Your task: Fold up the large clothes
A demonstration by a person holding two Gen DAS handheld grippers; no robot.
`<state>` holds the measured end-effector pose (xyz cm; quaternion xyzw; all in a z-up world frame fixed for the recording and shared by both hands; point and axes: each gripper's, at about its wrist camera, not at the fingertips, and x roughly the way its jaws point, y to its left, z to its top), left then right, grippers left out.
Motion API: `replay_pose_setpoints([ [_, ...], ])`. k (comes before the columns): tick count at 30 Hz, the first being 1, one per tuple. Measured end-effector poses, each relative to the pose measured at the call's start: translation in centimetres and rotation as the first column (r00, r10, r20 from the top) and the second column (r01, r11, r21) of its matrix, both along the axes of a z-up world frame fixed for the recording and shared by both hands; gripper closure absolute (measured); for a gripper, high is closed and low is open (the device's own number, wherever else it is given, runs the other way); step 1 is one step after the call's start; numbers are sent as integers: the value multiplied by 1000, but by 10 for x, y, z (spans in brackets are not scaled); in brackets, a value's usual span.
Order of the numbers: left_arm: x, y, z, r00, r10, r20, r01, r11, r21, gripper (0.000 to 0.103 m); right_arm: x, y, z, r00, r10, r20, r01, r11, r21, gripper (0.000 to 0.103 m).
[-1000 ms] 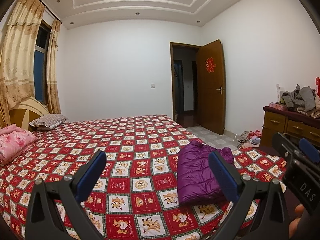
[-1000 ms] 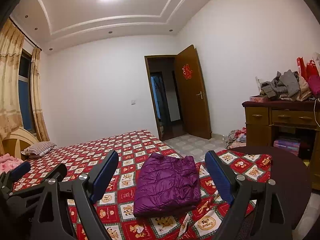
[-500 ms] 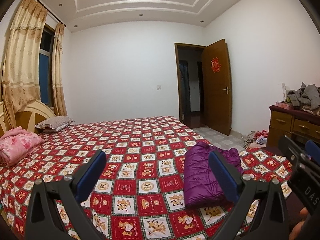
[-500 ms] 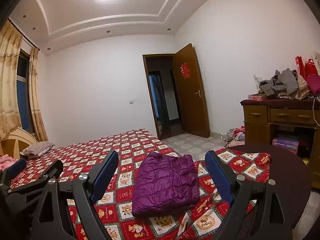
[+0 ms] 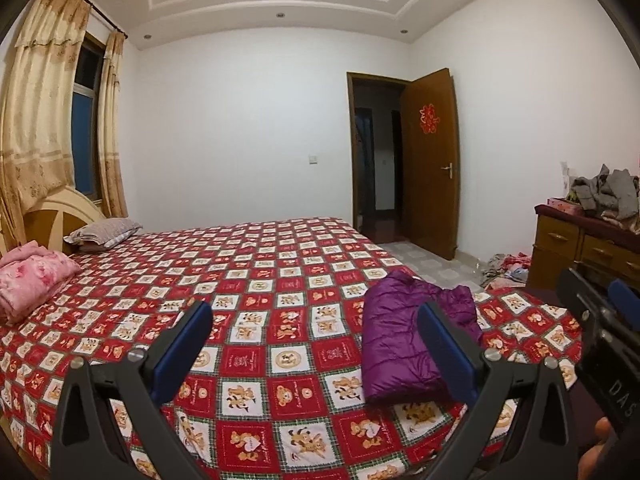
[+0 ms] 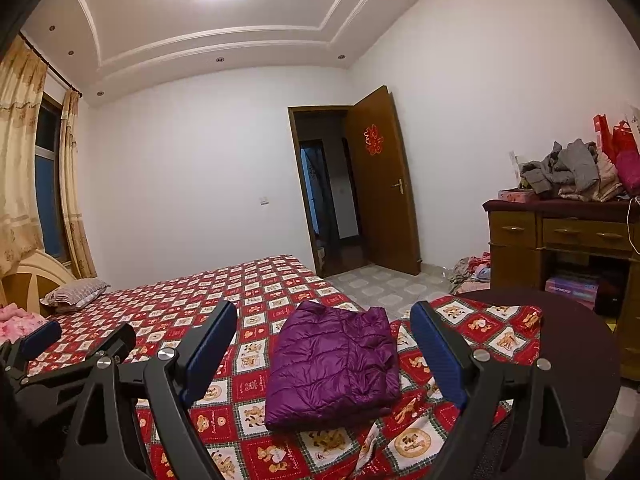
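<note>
A purple puffer jacket [image 5: 404, 340] lies folded into a compact rectangle near the foot corner of the bed; it also shows in the right wrist view [image 6: 334, 364]. My left gripper [image 5: 316, 344] is open and empty, held above the bed to the left of the jacket. My right gripper [image 6: 324, 344] is open and empty, held above the bed with the jacket seen between its fingers. The right gripper also shows at the right edge of the left wrist view [image 5: 600, 320]. The left gripper shows at the left of the right wrist view [image 6: 72, 344].
The bed [image 5: 256, 272] has a red teddy-bear checked cover. A pink folded quilt [image 5: 28, 280] and a pillow [image 5: 104, 232] lie at its head. A wooden dresser [image 6: 560, 240] piled with clothes stands at the right. Clothes lie on the floor [image 6: 472, 272] near the open door [image 6: 380, 192].
Both cameras have tilted and shifted slightly, so the room has drifted in view. The jacket lies as before and both grippers stay open.
</note>
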<state>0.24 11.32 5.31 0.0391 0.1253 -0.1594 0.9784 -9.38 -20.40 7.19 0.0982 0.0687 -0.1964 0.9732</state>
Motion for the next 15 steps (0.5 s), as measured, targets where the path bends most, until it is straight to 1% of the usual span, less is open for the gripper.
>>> replay_pose_setpoints([
  [2,0,1,-1,1000,4,-5,-4,1000,-5,0,0,0,0,1000,0,-1,0,1000,0,14],
  [5,5,4,0,999,-2,-32,1,1000,-20,0,1,0,0,1000,2,-1,-2,1000,2,14],
  [8,5,4,1,1000,10,-25,-11,1000,-18,0,1,0,-1,1000,3,-4,-3,1000,2,14],
  [11,4,3,1,1000,7,-20,-7,1000,-3,0,1,0,-1,1000,6,-6,-6,1000,6,14],
  [15,6,3,0,1000,4,-27,-4,1000,-2,0,2,1,-2,1000,8,-9,-8,1000,8,14],
])
